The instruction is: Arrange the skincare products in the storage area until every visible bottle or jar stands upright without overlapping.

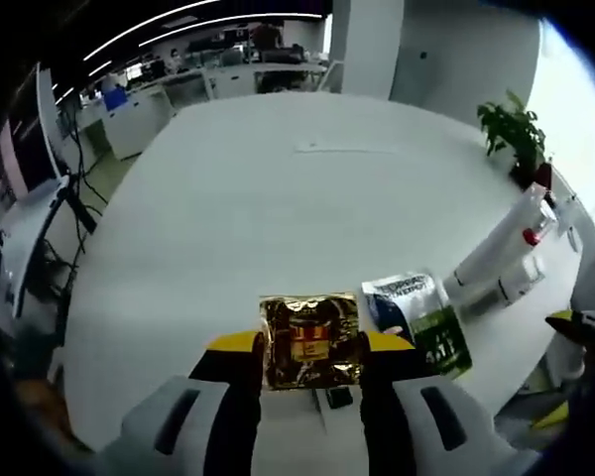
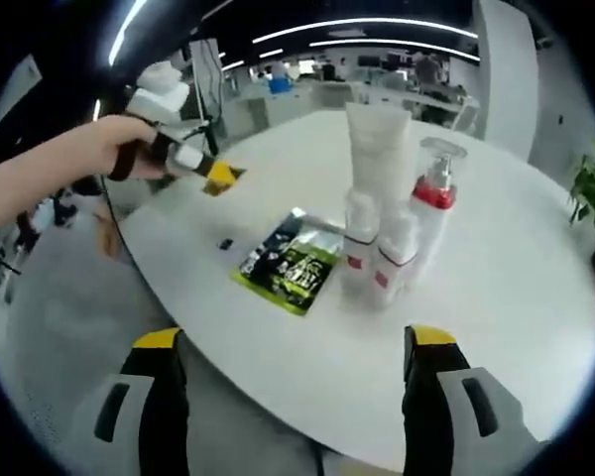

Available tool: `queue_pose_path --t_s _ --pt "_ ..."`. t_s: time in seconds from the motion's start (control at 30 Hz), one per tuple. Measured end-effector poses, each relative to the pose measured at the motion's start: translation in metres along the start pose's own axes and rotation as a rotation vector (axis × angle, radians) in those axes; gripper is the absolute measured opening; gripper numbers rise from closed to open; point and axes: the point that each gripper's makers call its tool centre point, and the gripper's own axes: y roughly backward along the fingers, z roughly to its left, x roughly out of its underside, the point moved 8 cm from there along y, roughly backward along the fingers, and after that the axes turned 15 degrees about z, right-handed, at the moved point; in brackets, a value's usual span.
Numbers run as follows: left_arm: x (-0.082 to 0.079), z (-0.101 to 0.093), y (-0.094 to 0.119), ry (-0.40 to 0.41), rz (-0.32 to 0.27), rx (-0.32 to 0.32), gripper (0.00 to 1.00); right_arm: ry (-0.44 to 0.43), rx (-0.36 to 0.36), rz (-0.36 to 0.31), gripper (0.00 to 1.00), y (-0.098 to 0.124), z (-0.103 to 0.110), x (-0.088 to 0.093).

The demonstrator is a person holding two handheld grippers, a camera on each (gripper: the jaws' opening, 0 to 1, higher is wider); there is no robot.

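Left gripper (image 1: 311, 349) clamps a crinkled gold foil sachet (image 1: 310, 342) with red label. Right gripper (image 2: 296, 347) wide open, nothing held. Green sachet (image 2: 290, 264) flat left of upright white bottles (image 2: 377, 248).

Gold sachet (image 1: 310, 342) of crinkled glossy foil, green sachet (image 1: 419, 319) beside it of shiny printed film, white bottles (image 2: 377, 253) beyond the green sachet of smooth plastic, pump bottle (image 2: 433, 213) with clear glossy cap, table (image 1: 278, 208) smooth matt white

The white table (image 1: 278, 218) lies bare and wide beyond the gold sachet (image 1: 310, 342). To its right, the green sachet (image 1: 421, 322) and clustered bottles (image 2: 392, 233) crowd the table's edge, blocking passage there.
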Motion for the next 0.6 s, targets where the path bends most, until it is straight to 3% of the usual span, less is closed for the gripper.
queue_pose_path --t_s 0.27,0.47,0.6 --pt "0.015 -0.011 0.026 -0.014 -0.037 0.032 0.39 -0.008 -0.013 0.002 0.9 -0.002 -0.001 -0.002" --pt "0.015 -0.015 0.029 -0.057 -0.064 0.073 0.39 -0.042 -0.022 -0.039 0.9 0.002 -0.002 -0.009" --pt "0.026 -0.017 0.035 -0.092 -0.068 0.087 0.39 -0.06 -0.012 -0.063 0.9 0.002 -0.002 -0.01"
